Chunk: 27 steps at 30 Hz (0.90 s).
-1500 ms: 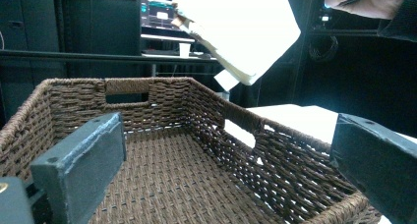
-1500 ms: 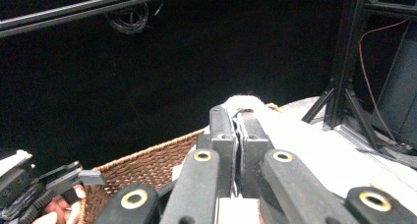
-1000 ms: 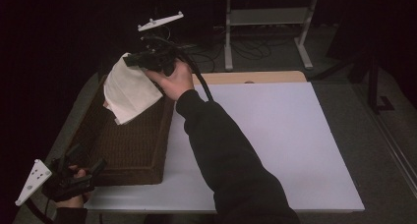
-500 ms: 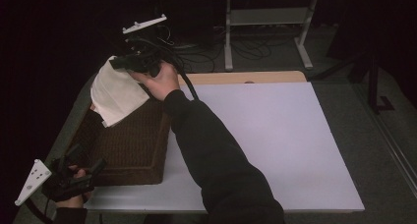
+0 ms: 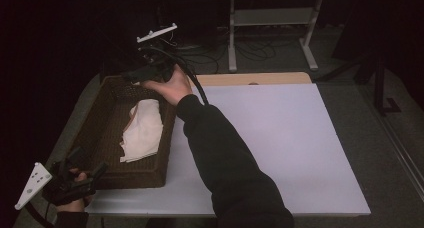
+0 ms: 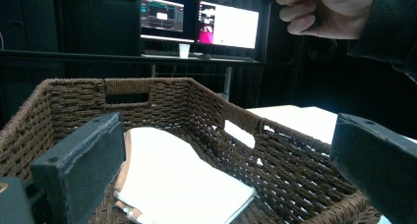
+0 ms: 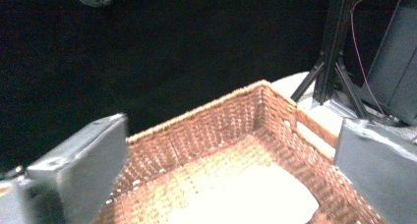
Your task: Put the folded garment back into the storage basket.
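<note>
White table (image 5: 280, 138), dark room: right gripper (image 5: 131, 77) jaws have just opened, empty; cloth (image 5: 144, 130) now lies released in basket (image 5: 95, 133); left gripper (image 5: 82, 180) jaws apart.

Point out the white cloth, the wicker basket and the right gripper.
white cloth (image 5: 144, 130), high view, middle of the folded fabric.
wicker basket (image 5: 131, 179), high view, near rim.
right gripper (image 5: 131, 78), high view, between its open jaws, nothing held.

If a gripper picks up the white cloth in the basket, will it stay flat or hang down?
The white cloth looks soft and folded, so it would probably droop and unfold. It seems light. Lying loose in the wicker basket, it should lift freely, though it might snag on the weave.
</note>
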Each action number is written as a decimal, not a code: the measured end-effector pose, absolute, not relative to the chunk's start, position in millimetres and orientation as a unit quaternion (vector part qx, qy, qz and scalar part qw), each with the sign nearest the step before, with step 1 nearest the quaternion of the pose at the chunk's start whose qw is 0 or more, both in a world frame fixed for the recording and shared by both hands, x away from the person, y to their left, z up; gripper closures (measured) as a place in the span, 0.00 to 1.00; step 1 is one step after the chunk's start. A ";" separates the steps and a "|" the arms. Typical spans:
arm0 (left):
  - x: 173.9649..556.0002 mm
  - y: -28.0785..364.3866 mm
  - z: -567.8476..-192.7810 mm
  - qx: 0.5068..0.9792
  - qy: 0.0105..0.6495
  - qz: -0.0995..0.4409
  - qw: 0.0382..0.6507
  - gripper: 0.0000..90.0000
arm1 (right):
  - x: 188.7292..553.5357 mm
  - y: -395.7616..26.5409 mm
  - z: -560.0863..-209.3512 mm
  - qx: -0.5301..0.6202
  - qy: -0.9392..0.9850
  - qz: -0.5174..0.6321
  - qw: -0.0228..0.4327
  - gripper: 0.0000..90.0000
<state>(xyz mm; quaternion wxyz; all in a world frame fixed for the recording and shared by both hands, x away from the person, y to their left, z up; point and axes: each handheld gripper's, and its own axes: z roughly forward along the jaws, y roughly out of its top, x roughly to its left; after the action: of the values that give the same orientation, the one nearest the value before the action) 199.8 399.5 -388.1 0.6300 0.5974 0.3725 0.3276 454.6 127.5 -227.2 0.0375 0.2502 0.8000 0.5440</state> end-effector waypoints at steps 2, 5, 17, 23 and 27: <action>199.7 399.5 -388.1 0.597 0.372 0.328 0.630 0.00 | 455.0 122.5 -229.9 0.248 0.804 0.540 0.033 0.00; 199.4 399.7 -388.1 0.597 0.372 0.328 0.630 0.00 | 454.5 115.4 -233.5 0.252 0.806 0.535 0.035 0.00; 199.4 399.3 -388.0 0.597 0.372 0.329 0.630 0.00 | 451.4 89.4 -240.1 0.251 0.807 0.533 0.039 0.00; 199.5 399.0 -388.0 0.597 0.372 0.329 0.630 0.00 | 448.2 76.9 -240.6 0.252 0.805 0.536 0.044 0.00; 199.6 399.1 -388.1 0.597 0.371 0.330 0.630 0.00 | 444.9 68.9 -241.4 0.251 0.806 0.535 0.047 0.00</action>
<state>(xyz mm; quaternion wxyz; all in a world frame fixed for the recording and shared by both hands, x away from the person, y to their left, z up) 199.6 399.1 -388.1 0.6300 0.5974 0.3710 0.3296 444.9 68.9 -241.4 0.0471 0.2511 0.8056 0.5345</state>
